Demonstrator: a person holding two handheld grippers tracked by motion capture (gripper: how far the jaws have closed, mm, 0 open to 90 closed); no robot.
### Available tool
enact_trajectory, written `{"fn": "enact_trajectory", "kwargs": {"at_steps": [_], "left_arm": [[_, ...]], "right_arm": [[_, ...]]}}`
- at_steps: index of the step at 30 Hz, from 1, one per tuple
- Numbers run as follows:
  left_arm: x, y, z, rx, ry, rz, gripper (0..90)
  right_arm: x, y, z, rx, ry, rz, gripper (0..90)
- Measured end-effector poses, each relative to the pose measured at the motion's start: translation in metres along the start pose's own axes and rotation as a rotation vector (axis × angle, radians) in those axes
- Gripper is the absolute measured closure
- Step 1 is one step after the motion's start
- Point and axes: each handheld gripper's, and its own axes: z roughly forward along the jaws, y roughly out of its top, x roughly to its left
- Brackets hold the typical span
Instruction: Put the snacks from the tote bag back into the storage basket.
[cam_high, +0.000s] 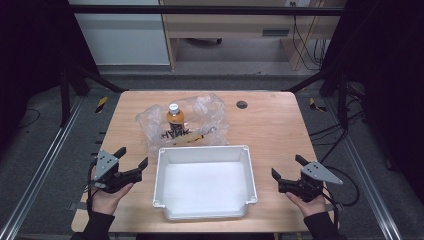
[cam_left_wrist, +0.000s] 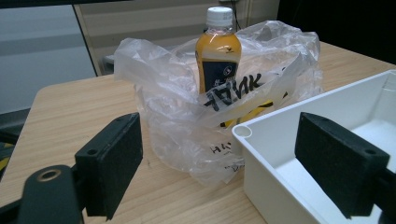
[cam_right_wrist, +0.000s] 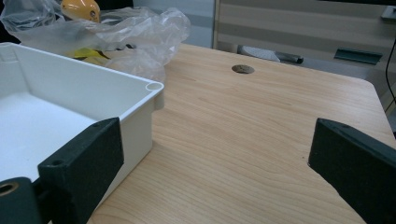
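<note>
Nothing is in hand yet. The left gripper sits at the near left of the table, jaws wide and empty, aimed toward the bag. The right gripper rests at the near right, jaws also wide and empty, pointing across the corner of the tray and the bare wood.

The bottle stands upright inside the clear plastic bag, just beyond the tray's far rim — white cap on, orange drink visible through the film. The bag touches or nearly touches the tray's far left corner; from the left gripper view the film bulges right up against that corner. The tray itself holds nothing.

Judging from this layout, the work is likely to take the bottle out of the bag and set it in the tray, and none of it is done: the bag is unopened by the grippers, the bottle untouched, the tray unfilled. Everything remains — reach, hold the bag, lift the bottle, place it.

Writing: the bag carries bold black letters, seen reversed through the film, reading roughly "THANK", with smaller print lower down that is too crumpled to read. The bottle's dark label has a small round mark — its text is too small to make out.
</note>
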Motion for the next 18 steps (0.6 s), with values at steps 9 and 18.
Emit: {"fn": "enact_trajectory", "kwargs": {"at_steps": [9, 18], "left_arm": [[-0.005, 0.013, 0.012, -0.009, -0.014, 0.021, 14.8], [-0.008, 0.024, 0.021, -0.024, -0.020, 0.019, 14.8]], "right_arm": [[0.001, 0.000, 0.001, 0.010, 0.002, -0.002, 3.4], [0.001, 0.000, 0.000, 0.007, -0.001, -0.002, 3.4]]}}
